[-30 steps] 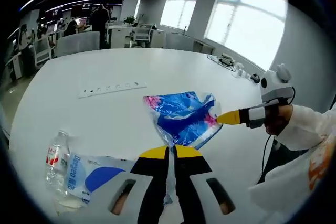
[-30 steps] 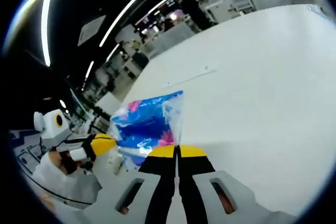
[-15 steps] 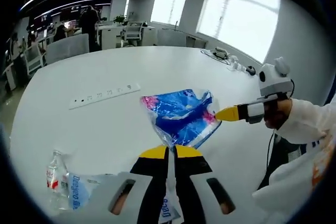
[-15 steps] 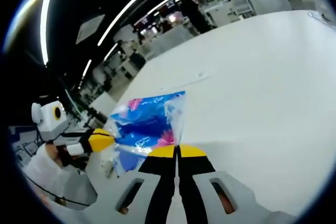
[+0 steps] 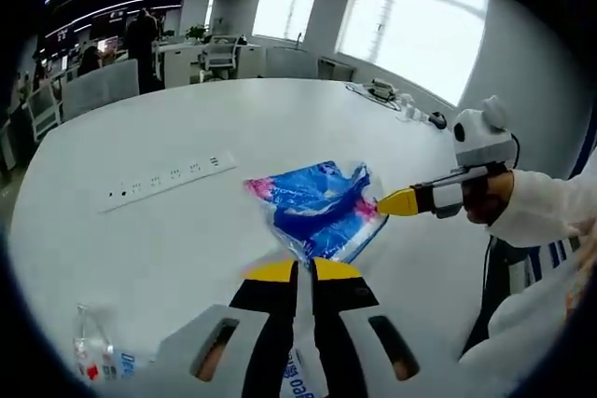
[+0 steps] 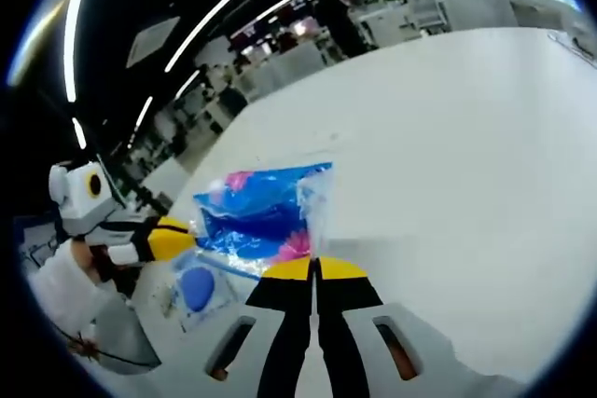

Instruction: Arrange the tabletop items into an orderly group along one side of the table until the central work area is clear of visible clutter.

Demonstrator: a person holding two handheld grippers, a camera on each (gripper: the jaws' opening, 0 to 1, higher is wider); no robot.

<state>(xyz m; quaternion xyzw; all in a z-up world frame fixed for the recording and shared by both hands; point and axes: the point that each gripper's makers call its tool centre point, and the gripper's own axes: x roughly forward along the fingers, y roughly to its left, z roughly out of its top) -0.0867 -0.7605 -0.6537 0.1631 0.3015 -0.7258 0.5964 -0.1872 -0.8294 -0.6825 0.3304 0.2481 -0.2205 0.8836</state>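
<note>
Both grippers pinch one blue plastic bag [image 5: 322, 212], held stretched above the white worktop [image 5: 168, 230]: left gripper [image 5: 298, 272] and right gripper [image 6: 315, 269] each have jaws closed on an edge. Pulling apart could tear the thin film, or one corner may slip free.

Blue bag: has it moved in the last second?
Cannot tell: the camera shifted, and the bag sits about as far from the power strip as before.
</note>
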